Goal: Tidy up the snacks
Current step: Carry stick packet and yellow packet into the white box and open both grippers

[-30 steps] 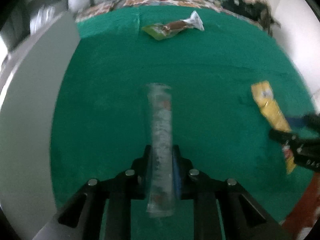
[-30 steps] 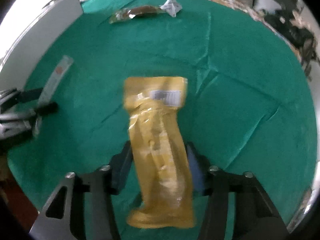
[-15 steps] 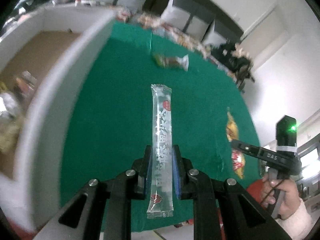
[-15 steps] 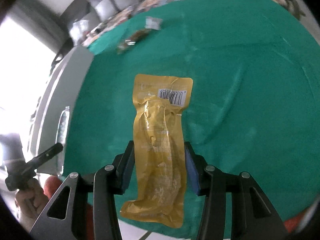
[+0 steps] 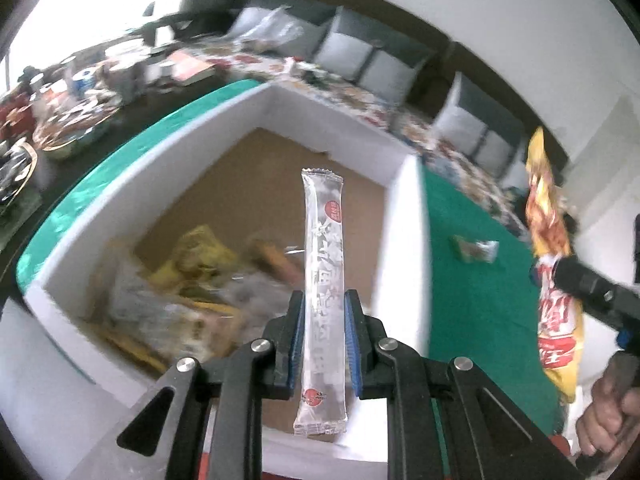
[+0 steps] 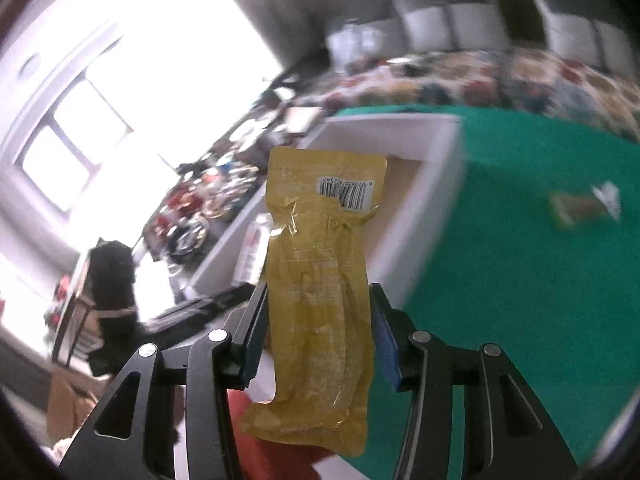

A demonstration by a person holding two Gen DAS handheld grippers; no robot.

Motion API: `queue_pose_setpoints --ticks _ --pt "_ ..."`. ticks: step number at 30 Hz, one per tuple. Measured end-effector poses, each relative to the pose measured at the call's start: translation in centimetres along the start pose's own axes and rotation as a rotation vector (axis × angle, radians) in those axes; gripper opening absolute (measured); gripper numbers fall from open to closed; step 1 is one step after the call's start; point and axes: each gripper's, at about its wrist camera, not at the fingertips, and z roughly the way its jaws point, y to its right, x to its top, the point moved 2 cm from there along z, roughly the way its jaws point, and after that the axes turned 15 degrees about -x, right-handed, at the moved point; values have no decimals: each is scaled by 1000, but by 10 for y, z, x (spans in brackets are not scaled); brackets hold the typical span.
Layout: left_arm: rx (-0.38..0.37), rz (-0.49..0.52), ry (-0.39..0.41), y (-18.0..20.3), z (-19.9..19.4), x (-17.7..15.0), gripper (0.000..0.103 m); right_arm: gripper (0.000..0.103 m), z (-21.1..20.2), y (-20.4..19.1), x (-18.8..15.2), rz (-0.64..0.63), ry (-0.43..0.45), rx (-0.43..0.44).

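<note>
Holding a clear stick pack (image 5: 323, 280) clamped in the left gripper (image 5: 323, 340) above the part-filled white box (image 5: 404, 216), right gripper (image 6: 316, 336) pinching a yellow pouch (image 6: 320, 280) at centre frame, one wrapped snack (image 5: 476, 250) left on the green cloth (image 5: 460, 280).

- Clear stick packet (image 5: 323, 276), held upright in left gripper (image 5: 323, 334): white characters down its length and red round seals with small writing, none legible.
- Yellow pouch (image 6: 320, 284) in right gripper (image 6: 318, 334): white barcode label (image 6: 345, 193), digits too blurred to read.
- Same pouch's front (image 5: 554, 280): large white-on-red characters, unreadable.
</note>
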Motion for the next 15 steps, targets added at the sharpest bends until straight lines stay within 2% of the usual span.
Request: queue_pose_setpoints --ticks 2,4,5,6,8,10,13,15 --pt "55 -5 -11 -18 -2 -7 19 51 24 -23 3 -21 -11 4" --pt "138 -2 -10 -30 2 -14 23 55 45 -30 -2 -25 -27 0" --pt "170 -6 -12 -40 1 -18 40 64 57 -32 -3 -29 -41 -14" --pt "192 -10 -17 -44 4 -22 62 68 63 -34 -9 -34 -63 -46" --pt "232 -9 4 -48 2 -29 79 69 68 -26 -19 -18 -90 -71" --pt "239 1 43 -44 -6 -33 80 69 63 -9 -27 12 -81 -65" --pt "187 9 62 -28 -7 -33 81 75 44 28 -40 23 -24 -126" --pt "146 37 75 -5 -5 -34 84 77 28 63 -59 22 12 -201"
